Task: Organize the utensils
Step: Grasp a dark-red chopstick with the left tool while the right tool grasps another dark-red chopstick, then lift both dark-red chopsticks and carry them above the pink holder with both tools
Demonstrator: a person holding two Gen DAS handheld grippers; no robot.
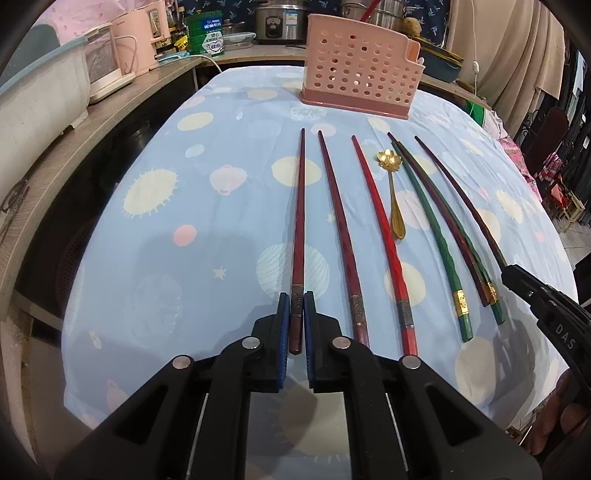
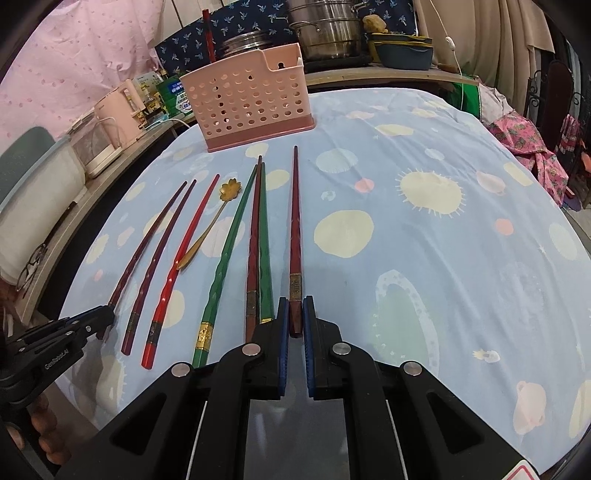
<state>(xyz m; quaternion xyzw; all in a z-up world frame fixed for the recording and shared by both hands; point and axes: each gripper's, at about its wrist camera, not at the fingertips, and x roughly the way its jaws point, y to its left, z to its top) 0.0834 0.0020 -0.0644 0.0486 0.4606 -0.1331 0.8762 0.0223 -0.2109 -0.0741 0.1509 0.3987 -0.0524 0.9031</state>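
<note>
Several chopsticks lie in a row on the blue patterned tablecloth (image 1: 166, 266), with a gold flower-head spoon (image 1: 392, 192) among them. A pink perforated utensil holder (image 1: 360, 70) stands at the far side; it also shows in the right wrist view (image 2: 251, 99). My left gripper (image 1: 296, 299) is shut on the thick end of the leftmost dark red chopstick (image 1: 300, 221). My right gripper (image 2: 295, 302) is shut on the thick end of the rightmost dark red chopstick (image 2: 294, 229). Both chopsticks still rest along the cloth. Each gripper shows in the other's view, the right one (image 1: 517, 280) and the left one (image 2: 99, 317).
A wooden shelf (image 1: 110, 107) with pink and white appliances runs along the left. Steel pots (image 2: 325, 33) and blue dishes (image 2: 402, 51) stand behind the holder. A red chopstick (image 2: 208, 33) stands upright behind the holder. Cloths and chairs are at the right.
</note>
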